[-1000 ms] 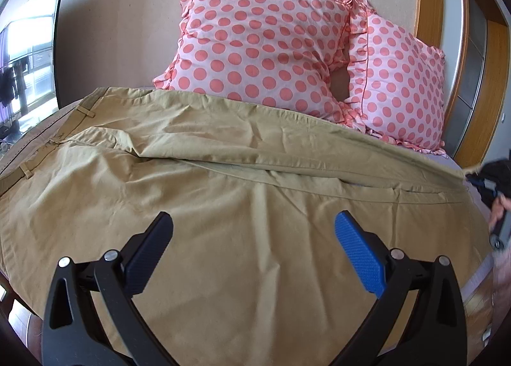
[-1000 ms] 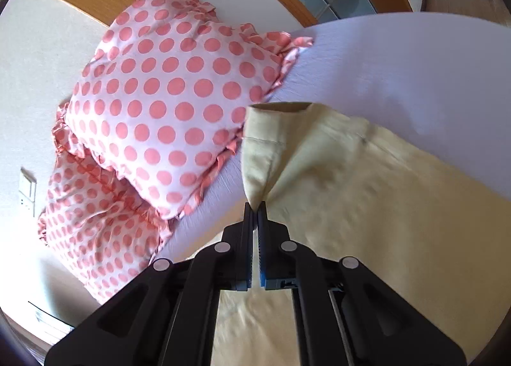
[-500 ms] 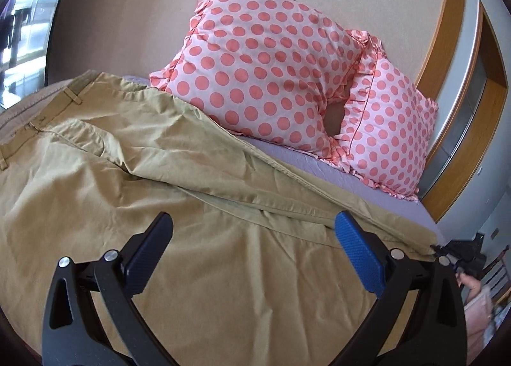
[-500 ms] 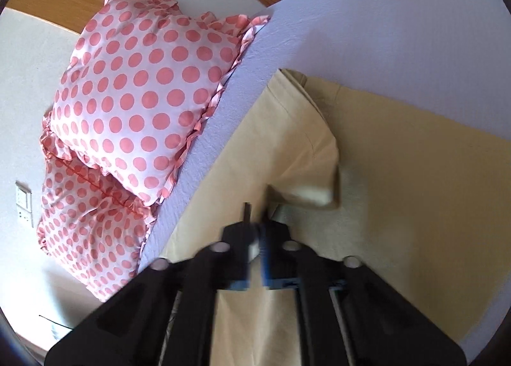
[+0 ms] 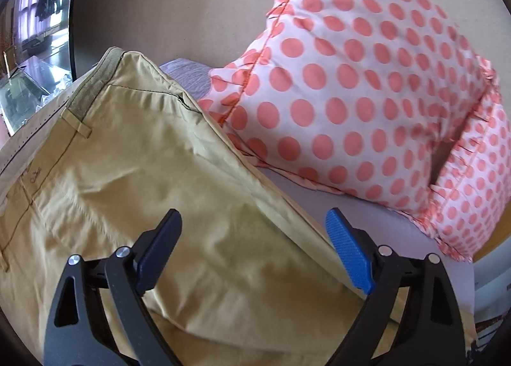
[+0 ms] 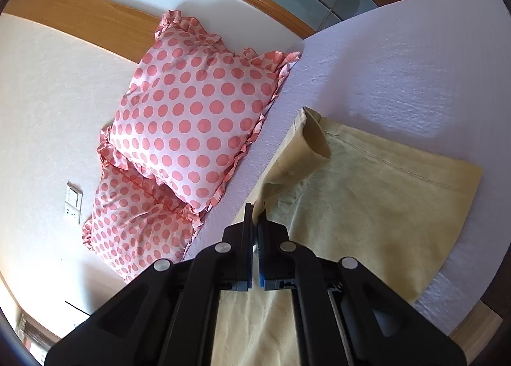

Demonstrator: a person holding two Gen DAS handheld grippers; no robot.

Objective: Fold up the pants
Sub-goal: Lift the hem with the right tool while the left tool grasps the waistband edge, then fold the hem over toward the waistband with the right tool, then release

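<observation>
Tan khaki pants [image 5: 134,180] lie spread on the bed, with the waistband and a belt loop at the upper left in the left wrist view. My left gripper [image 5: 252,238] is open and empty, just above the cloth near the pants' far edge. In the right wrist view the leg end [image 6: 367,206] lies flat on the lilac sheet, its hem [image 6: 314,136] curled up. My right gripper [image 6: 254,209] is shut on a pinch of the pants' edge beside that hem.
Two white pillows with pink dots [image 5: 367,94] [image 6: 198,123] lean against the beige wall at the head of the bed. The lilac sheet [image 6: 399,56] shows past the pants. A wooden headboard trim [image 6: 80,14] runs behind. A window [image 5: 28,30] is at the far left.
My left gripper has swung left and closer to the waistband, still open. My right gripper has carried the pinched edge back, so the leg end now lies flatter.
</observation>
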